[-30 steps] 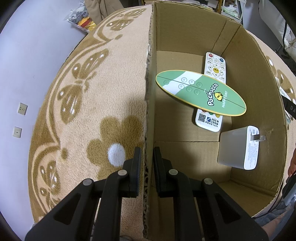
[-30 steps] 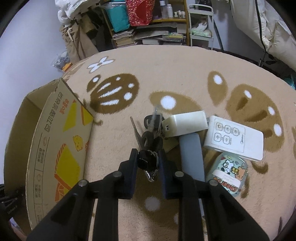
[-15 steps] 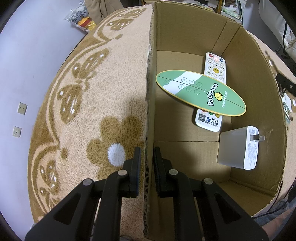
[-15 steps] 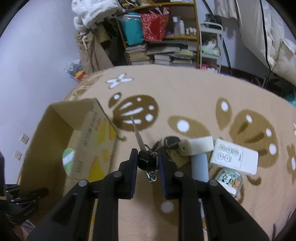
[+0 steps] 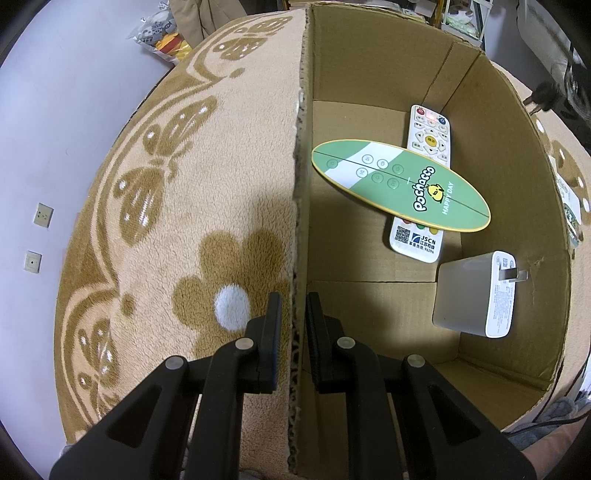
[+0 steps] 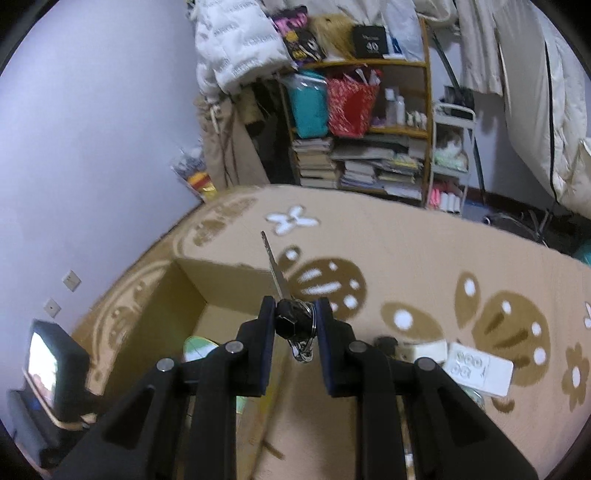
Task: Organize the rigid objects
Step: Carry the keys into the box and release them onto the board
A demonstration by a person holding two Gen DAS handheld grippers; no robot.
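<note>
My left gripper (image 5: 292, 306) is shut on the near left wall of an open cardboard box (image 5: 301, 206) that stands on a beige carpet. Inside the box lie a white remote (image 5: 430, 136), a green oval Pochacco remote (image 5: 400, 186) across it, and a white power adapter (image 5: 474, 295). My right gripper (image 6: 294, 317) is shut on a bunch of keys (image 6: 293, 325), held in the air above the cardboard box (image 6: 221, 275); one long key blade (image 6: 272, 264) sticks up. A white wall-switch remote (image 6: 478, 365) and a white adapter (image 6: 421, 349) lie on the carpet at lower right.
A bookshelf (image 6: 369, 125) crammed with books, bags and bottles stands at the back by the wall, with a white rack (image 6: 452, 158) beside it. A phone on a stand (image 6: 48, 360) is at the lower left. A snack bag (image 5: 162, 33) lies at the carpet's far edge.
The right gripper has lifted the keys off the carpet and carried them left, over the box. The left gripper has kept its hold on the box wall without moving.
</note>
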